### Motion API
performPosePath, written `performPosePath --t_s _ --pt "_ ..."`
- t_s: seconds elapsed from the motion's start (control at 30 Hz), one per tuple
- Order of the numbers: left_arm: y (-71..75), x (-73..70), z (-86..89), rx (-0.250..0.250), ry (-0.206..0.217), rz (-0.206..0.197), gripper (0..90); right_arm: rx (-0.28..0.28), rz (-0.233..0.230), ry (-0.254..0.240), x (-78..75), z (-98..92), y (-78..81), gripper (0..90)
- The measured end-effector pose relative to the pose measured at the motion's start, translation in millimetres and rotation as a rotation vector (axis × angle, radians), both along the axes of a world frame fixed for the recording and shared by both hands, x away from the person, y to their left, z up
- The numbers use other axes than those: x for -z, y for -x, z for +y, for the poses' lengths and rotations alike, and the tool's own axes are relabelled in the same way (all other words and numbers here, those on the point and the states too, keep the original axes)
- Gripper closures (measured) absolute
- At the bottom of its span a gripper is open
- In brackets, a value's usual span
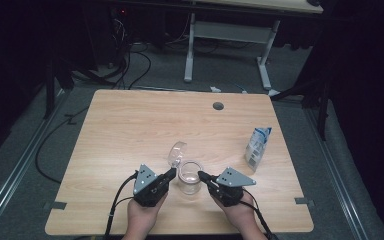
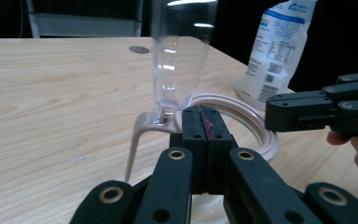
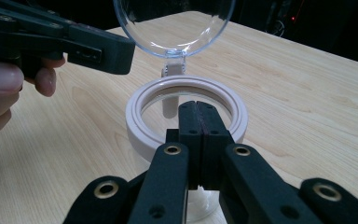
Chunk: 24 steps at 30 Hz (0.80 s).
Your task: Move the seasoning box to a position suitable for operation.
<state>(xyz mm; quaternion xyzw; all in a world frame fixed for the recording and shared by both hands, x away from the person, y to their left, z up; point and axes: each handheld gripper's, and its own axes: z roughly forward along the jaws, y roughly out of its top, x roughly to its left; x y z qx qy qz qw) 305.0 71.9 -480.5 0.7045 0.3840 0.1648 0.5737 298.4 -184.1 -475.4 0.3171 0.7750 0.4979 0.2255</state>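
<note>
Flanking a clear glass jar with a pale pinkish ring collar [image 1: 190, 179], both grippers sit at the near middle of the light wooden table [image 1: 130, 125], and the jar's round transparent hinged lid [image 1: 177, 152] stands swung open, tilted up and away on the far left of the collar. The step in hand appears to be work at the open mouth of the jar, either steadying it or preparing to bring the lid down. The left gripper [image 1: 172, 173] has its jaws clenched together with nothing between them; in the left gripper view its tips [image 2: 200, 122] lie at the collar rim [image 2: 261, 128], just beside the lid hinge [image 2: 161, 121], though contact cannot be confirmed. The right gripper [image 1: 201, 175] is likewise clamped on nothing, its tips [image 3: 197, 116] level with the near edge of the collar [image 3: 137, 116]. The jar is therefore between the two grippers, not inside either pair of jaws. A next move would call for parting one pair of jaws before any grasp of lid or collar. A white and blue printed pouch [image 1: 258, 146] stands to the right of the jar, well apart.
</note>
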Motion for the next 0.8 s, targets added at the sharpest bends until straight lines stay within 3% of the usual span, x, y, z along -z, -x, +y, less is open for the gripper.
performPosePath --t_s 0.27,0.47,0.67,0.8 --pt "0.0 1.1 4.8 -0.002 -0.006 0.001 88.4 -0.006 0.006 0.001 -0.8 0.0 0.2 87.2" --pt "1.0 9.1 22.0 -0.003 -0.088 0.013 84.0 0.029 -0.001 -0.006 -3.2 -9.6 0.3 83.1" --pt "1.0 26.4 54.7 -0.045 -0.217 0.038 76.4 0.107 0.019 -0.01 2.9 -28.4 -4.2 79.0" --pt "-0.9 35.0 74.4 -0.071 -0.235 0.054 68.8 0.155 0.034 -0.001 11.8 -38.5 -8.4 75.4"
